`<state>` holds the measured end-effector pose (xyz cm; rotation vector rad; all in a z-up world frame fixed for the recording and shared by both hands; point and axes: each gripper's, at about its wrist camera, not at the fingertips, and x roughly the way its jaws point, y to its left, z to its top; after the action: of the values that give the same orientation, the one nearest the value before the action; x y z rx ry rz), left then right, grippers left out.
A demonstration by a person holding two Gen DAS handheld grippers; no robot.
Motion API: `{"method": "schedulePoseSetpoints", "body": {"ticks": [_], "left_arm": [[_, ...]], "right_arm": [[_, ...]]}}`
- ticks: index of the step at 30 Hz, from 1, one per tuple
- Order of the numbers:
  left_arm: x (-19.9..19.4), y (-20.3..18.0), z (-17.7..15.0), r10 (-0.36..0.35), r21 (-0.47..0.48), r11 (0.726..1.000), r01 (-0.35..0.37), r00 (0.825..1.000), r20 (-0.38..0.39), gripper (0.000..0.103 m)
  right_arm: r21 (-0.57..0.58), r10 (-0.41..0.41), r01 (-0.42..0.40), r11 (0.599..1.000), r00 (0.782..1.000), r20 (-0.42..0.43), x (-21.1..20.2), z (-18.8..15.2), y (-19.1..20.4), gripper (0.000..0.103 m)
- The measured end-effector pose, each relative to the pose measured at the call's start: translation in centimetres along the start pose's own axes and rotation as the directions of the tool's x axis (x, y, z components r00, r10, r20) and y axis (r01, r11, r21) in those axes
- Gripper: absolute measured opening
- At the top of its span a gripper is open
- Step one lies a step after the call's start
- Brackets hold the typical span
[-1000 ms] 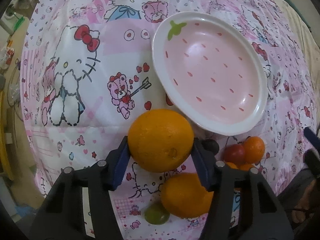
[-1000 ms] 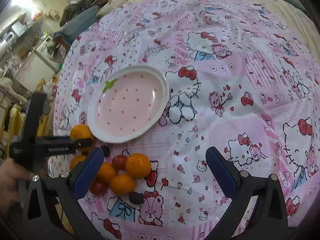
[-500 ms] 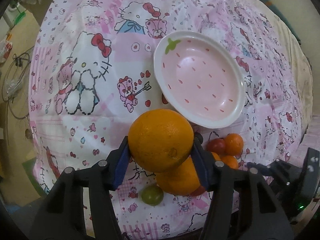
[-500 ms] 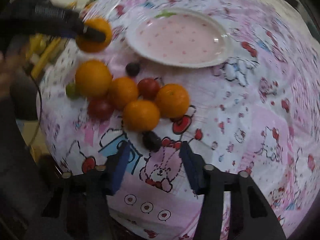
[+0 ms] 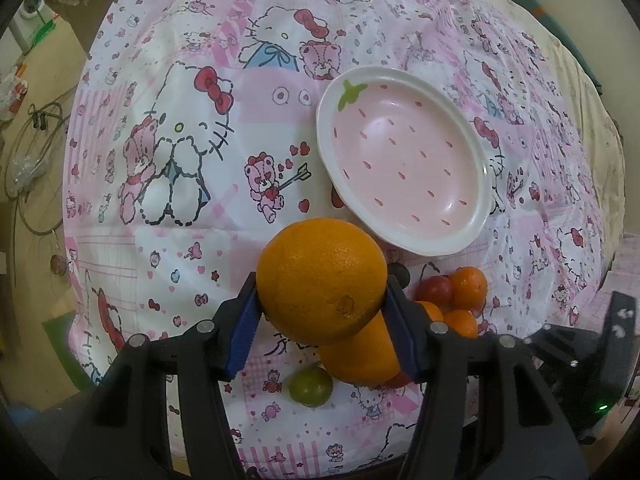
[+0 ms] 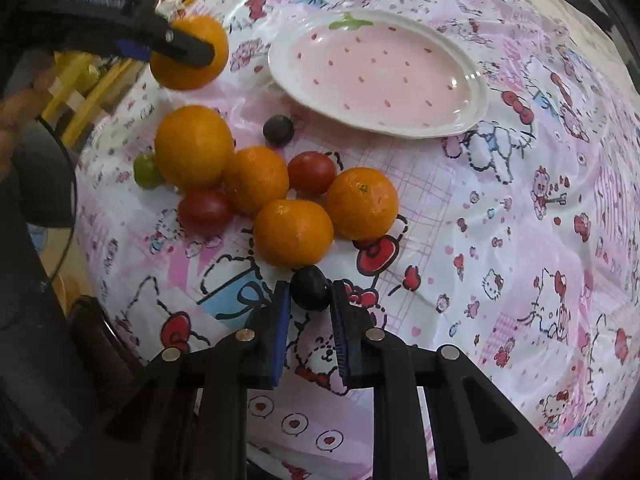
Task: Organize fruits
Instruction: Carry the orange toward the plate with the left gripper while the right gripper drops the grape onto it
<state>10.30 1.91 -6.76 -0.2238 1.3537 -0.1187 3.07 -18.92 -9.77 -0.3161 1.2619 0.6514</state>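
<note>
My left gripper (image 5: 320, 300) is shut on a large orange (image 5: 320, 280) and holds it above the cloth, short of the pink strawberry plate (image 5: 404, 152); it shows in the right wrist view (image 6: 188, 52) too. My right gripper (image 6: 310, 300) is shut on a dark grape (image 6: 310, 288) lying on the cloth at the near edge of the fruit pile. The pile holds another large orange (image 6: 194, 146), three mandarins (image 6: 294, 232), two red tomatoes (image 6: 312, 172), a green fruit (image 6: 146, 170) and a second dark grape (image 6: 279, 130). The plate (image 6: 380, 72) holds no fruit.
The round table carries a pink Hello Kitty cloth (image 5: 180, 140). Its left edge drops to a floor with cables (image 5: 32, 152). The right gripper's body (image 5: 592, 360) shows at the lower right of the left wrist view.
My right gripper has come down to the near edge of the fruit pile and closed on the dark grape. My left gripper has risen slightly with the orange.
</note>
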Motion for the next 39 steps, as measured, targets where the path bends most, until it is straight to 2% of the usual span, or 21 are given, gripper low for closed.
{"method": "schedulePoseSetpoints", "body": {"ticks": [6, 8, 12, 16, 23, 34, 39], "left_arm": [[-0.1, 0.3, 0.1, 0.01, -0.018, 1.0, -0.009, 1.0, 0.021, 0.054], [-0.4, 0.4, 0.1, 0.015, -0.027, 1.0, -0.014, 0.999, 0.037, 0.054], [-1.5, 0.2, 0.5, 0.016, -0.025, 1.0, -0.014, 0.996, 0.084, 0.054], [-2.6, -0.3, 0.9, 0.019, -0.003, 1.0, -0.019, 0.991, 0.132, 0.054], [-2.8, -1.0, 1.9, 0.009, 0.002, 1.0, -0.009, 0.99, 0.139, 0.054], [-1.7, -2.3, 5.0, 0.049, 0.064, 0.996, -0.059, 0.987, 0.151, 0.054], [-1.0, -2.9, 6.7, 0.052, 0.087, 0.994, -0.066, 0.987, 0.151, 0.054]], "right_arm": [[0.105, 0.007, -0.024, 0.994, 0.988, 0.156, -3.5, 0.5, -1.6, 0.021], [0.131, -0.004, -0.025, 0.991, 0.977, 0.215, -4.8, 0.8, -2.1, 0.021], [0.182, -0.014, -0.051, 0.982, 0.94, 0.34, -7.5, 1.7, -3.2, 0.021], [0.22, -0.016, -0.081, 0.972, 0.913, 0.407, -8.9, 3.2, -4.7, 0.021], [0.235, -0.017, -0.086, 0.968, 0.913, 0.407, -8.6, 5.7, -6.7, 0.021], [0.226, -0.015, -0.083, 0.97, 0.916, 0.402, -6.9, 9.4, -9.3, 0.021], [0.23, -0.005, -0.09, 0.969, 0.924, 0.383, -5.5, 10.9, -10.5, 0.021]]}}
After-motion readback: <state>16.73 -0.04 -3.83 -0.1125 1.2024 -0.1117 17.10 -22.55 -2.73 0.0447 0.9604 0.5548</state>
